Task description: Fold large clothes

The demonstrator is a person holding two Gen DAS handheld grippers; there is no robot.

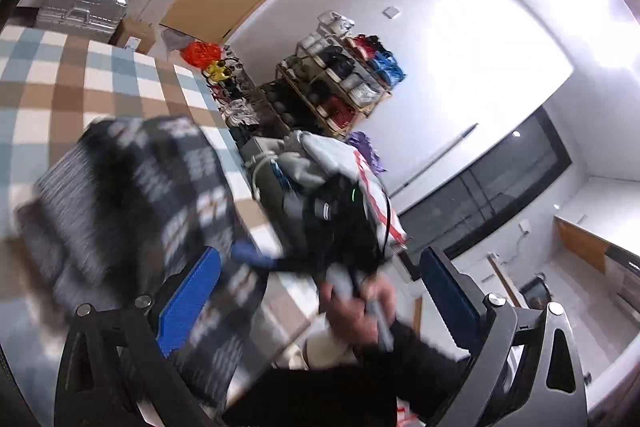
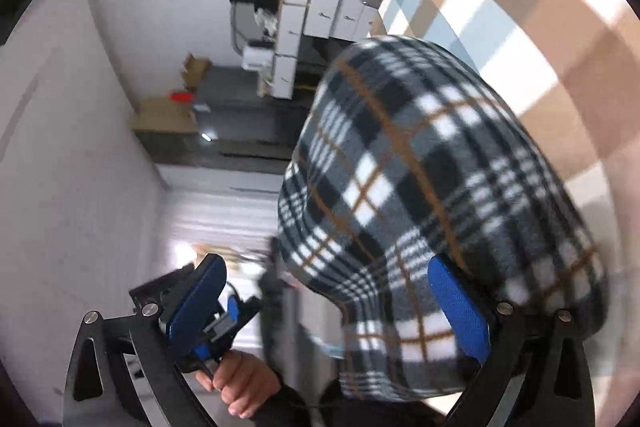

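Both tongs stand apart: the left tongs (image 1: 320, 291) with plaid cloth (image 1: 160, 195) blurred over their finger at nine o'clock, the right tongs (image 2: 332, 299) with the cloth draped over their finger at three o'clock, above the checked worktop (image 2: 560, 27).

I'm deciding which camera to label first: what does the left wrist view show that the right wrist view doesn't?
Only the left wrist view shows the shoe rack against the wall, the silver suitcase and the dark window. Only the right wrist view shows the white drawer units and cardboard boxes. Both show the plaid garment over the checkered cloth, and both grippers open.
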